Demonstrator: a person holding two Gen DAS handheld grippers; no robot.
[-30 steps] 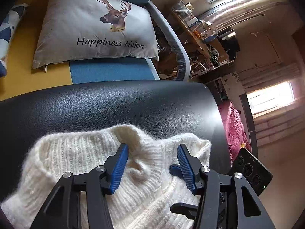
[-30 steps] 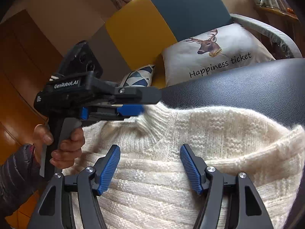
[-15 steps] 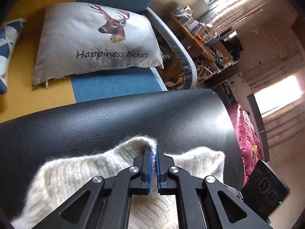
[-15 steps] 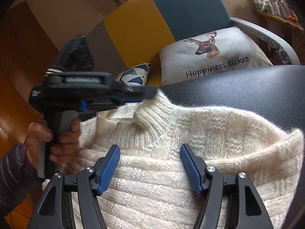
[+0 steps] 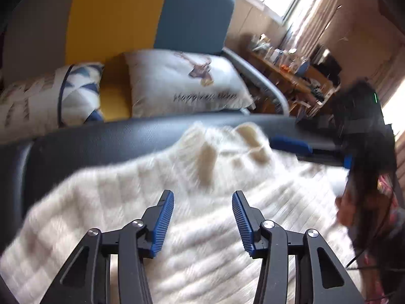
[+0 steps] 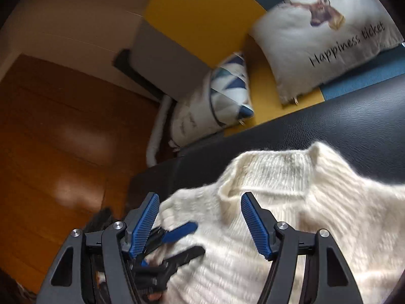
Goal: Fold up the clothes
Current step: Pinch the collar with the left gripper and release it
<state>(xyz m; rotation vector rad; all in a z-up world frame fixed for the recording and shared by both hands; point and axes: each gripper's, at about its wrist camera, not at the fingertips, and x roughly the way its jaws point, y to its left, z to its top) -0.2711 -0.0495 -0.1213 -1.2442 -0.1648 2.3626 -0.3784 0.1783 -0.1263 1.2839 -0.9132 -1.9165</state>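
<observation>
I hold my left gripper [image 5: 203, 202] wide over the cream sweater [image 5: 202, 228] on the black seat [image 5: 101, 141] — my right gripper [image 6: 200, 202] gapes too, near the collar [image 6: 273, 172].

L wrist cam: low, close over the sweater [image 5: 202, 202], facing the sofa [image 5: 152, 17] and window. R wrist cam: higher, tilted down at the collar, floor [image 6: 63, 139] on its left. Shared: sweater, black surface [image 6: 354, 116], deer pillow [image 6: 329, 33].

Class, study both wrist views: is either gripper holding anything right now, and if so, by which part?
Nothing is held. The left gripper and right gripper are both open, fingers spread above the white sweater, gripping no fabric.
</observation>
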